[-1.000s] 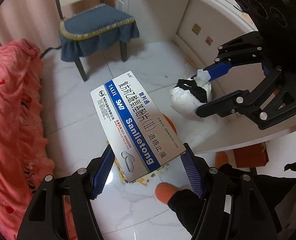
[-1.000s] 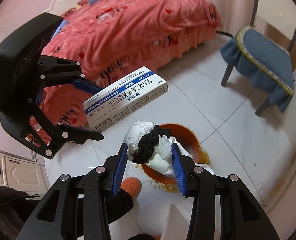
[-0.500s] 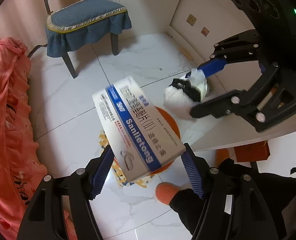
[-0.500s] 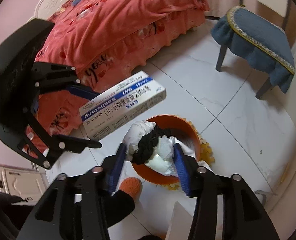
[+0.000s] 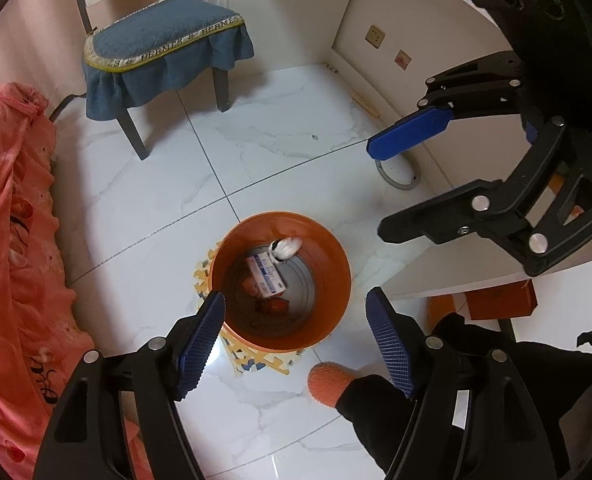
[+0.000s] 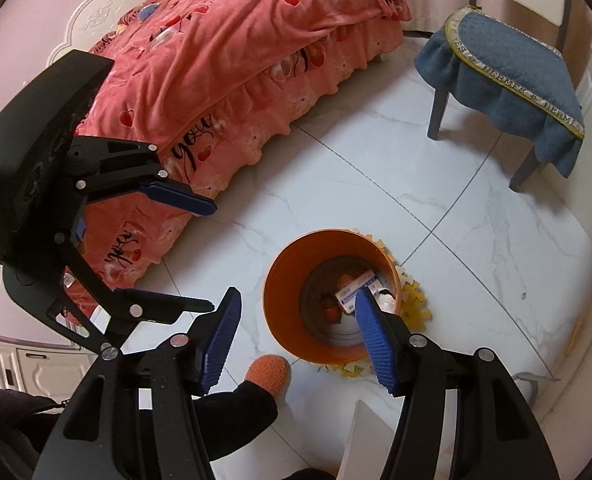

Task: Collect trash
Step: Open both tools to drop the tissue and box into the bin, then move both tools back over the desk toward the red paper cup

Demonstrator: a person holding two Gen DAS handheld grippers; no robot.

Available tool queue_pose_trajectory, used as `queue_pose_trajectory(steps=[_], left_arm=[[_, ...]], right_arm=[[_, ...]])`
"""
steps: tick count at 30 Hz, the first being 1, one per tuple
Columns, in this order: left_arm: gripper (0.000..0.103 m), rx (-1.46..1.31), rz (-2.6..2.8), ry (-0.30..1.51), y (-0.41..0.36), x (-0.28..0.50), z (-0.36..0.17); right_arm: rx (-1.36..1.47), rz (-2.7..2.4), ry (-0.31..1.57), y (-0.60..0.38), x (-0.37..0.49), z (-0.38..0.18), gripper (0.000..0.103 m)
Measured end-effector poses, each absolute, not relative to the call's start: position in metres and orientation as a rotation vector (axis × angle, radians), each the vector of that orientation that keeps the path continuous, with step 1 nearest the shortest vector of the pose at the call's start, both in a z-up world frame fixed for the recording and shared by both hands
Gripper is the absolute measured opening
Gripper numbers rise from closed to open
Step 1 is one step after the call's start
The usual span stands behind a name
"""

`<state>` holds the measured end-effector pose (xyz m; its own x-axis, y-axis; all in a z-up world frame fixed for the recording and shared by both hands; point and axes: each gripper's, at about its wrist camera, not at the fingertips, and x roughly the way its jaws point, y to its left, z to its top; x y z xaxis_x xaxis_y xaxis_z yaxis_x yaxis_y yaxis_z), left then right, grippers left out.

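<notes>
We hold both grippers above an orange bin [image 5: 338, 280] that stands on a yellow-and-white patterned mat [image 5: 255, 360] on the white marble floor [image 5: 287, 148].

Left gripper [image 5: 296, 336]: its jaws are opening, the blue pads well apart, with nothing between them. Right gripper [image 6: 300, 334]: jaws apart, nothing clamped.

Location of the trash: the white-and-blue medicine box [image 5: 265, 276] lies inside the bin near its bottom. A white wad [image 5: 284, 249] rests against the inner wall just beside the box. Some reddish items lie lower in the bin; we cannot tell what they are.

Differences between views:
- The left wrist view looks straight down into the bin and shows the box and the wad in full. It also shows the right gripper from the side, at the upper right, in front of a white desk panel [image 5: 380, 12].
- In the right wrist view, one blue finger [image 6: 370, 328] overlaps the bin opening, so only part of the box [image 6: 356, 286] and a scrap of the wad [image 6: 386, 300] are visible. This view shows the left gripper at the left, in front of a bed with a pink-red cover [image 6: 235, 60].
- Both views show the blue-cushioned chair [image 5: 163, 44] and an orange slipper [image 5: 330, 382] on our foot close to the bin.
</notes>
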<state>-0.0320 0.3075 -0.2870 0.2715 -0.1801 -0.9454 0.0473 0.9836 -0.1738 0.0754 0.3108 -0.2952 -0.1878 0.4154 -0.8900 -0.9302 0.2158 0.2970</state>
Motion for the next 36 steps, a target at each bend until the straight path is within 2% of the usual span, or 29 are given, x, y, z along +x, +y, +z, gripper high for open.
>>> queue_pose_trajectory(steps=[5, 7, 9, 12, 16, 21, 22, 36], left_arm=[[0.074, -0.117, -0.133, 1.280, 0.307, -0.033, -0.270], [0.085, -0.114, -0.116, 1.261, 0.306, -0.034, -0.259], [0.086, -0.111, -0.109, 1.236, 0.304, -0.036, -0.244], [0.086, -0.086, -0.087, 1.230, 0.297, -0.035, -0.229], [0.092, -0.060, -0.071, 1.210, 0.288, -0.035, -0.207], [0.094, -0.042, -0.050, 1.179, 0.276, -0.033, -0.178], [0.097, -0.038, -0.043, 1.173, 0.272, -0.033, -0.172], [0.097, 0.057, -0.126, 1.052, 0.194, -0.020, -0.100]], right_arm=[[-0.564, 1.338, 1.193, 0.301, 0.072, -0.271, 0.060], [-0.554, 1.333, 1.191, 0.296, 0.070, -0.262, 0.060], [-0.538, 1.329, 1.190, 0.290, 0.069, -0.251, 0.060], [-0.516, 1.315, 1.184, 0.278, 0.068, -0.234, 0.069], [-0.471, 1.331, 1.157, 0.259, 0.066, -0.204, 0.069], [-0.406, 1.325, 1.123, 0.228, 0.063, -0.167, 0.070], [-0.400, 1.322, 1.119, 0.224, 0.062, -0.162, 0.071], [-0.302, 1.241, 1.004, 0.113, 0.066, -0.078, 0.071]])
